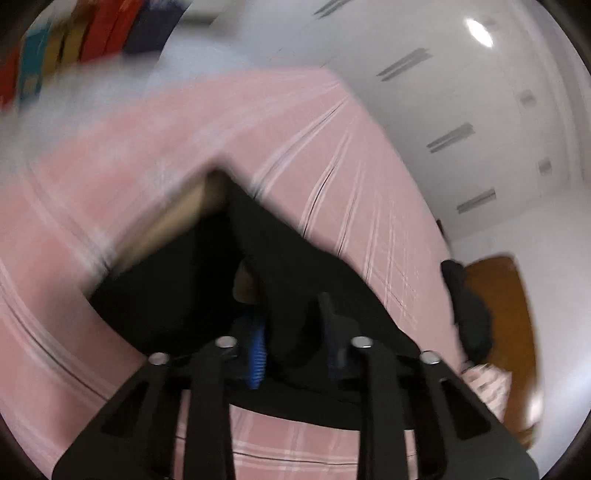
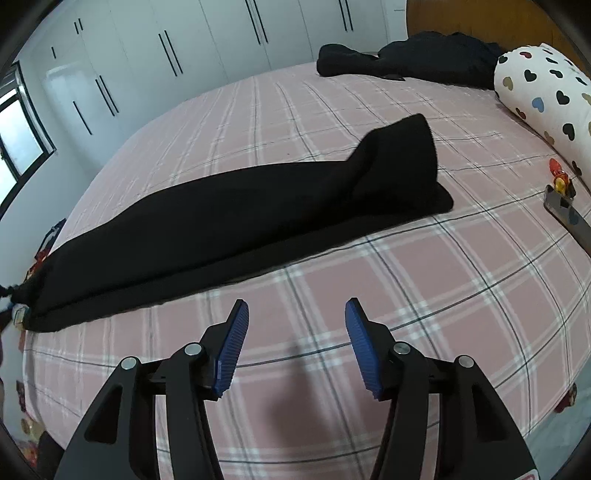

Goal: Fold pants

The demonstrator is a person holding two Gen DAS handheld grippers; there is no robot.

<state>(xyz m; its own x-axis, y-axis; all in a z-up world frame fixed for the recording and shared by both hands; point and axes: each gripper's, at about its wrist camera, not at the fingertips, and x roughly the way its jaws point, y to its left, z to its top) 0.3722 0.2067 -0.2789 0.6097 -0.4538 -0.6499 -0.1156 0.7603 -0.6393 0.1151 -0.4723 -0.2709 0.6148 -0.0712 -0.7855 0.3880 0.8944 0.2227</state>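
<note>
My left gripper (image 1: 291, 347) is clamped on 1 end of the black pants (image 2: 236, 218), whose long axis crosses ahead of my empty, half-open right gripper (image 2: 295, 347) on the bed (image 2: 461, 295).

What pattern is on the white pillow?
Hearts in black, blue and tan on the pillow, clearest in the right wrist view.

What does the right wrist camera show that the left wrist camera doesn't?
Only the right wrist view: the black pants stretched full length, a heart-print pillow, a window, and the right claw open over bare sheet. Only the left wrist view: the left claw shut on black fabric, in a blurred picture. Both: the pink plaid sheet, white wardrobe doors and a wooden headboard.
</note>
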